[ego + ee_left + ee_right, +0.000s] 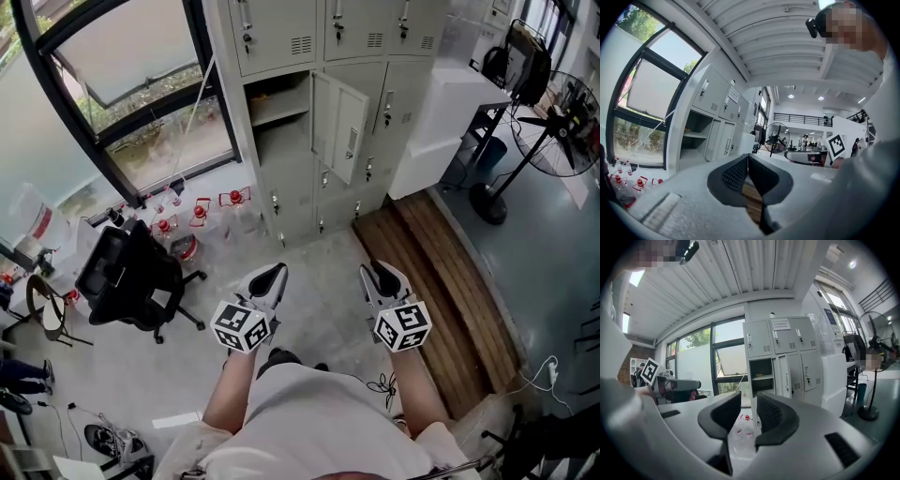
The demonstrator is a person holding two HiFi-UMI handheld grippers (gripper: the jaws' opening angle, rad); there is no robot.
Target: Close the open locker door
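A bank of grey lockers [328, 37] stands ahead of me against the wall. One middle compartment [279, 103] is open, and its door [340, 127] swings out toward me, hinged on its right side. The open compartment [761, 375] also shows in the right gripper view and, as the compartment [696, 137], in the left gripper view. Both grippers hover at waist height, well short of the lockers. My left gripper [273, 270] has its pads together [747, 158] with nothing in them. My right gripper [379, 269] stands open [748, 401], and its gap is empty.
A black office chair [131, 272] stands at the left. Red-capped bottles [202, 211] lie on the floor by the window. A white cabinet [441, 112] flanks the lockers on the right, with a standing fan [562, 131] beyond. A wooden strip [441, 281] runs along the floor.
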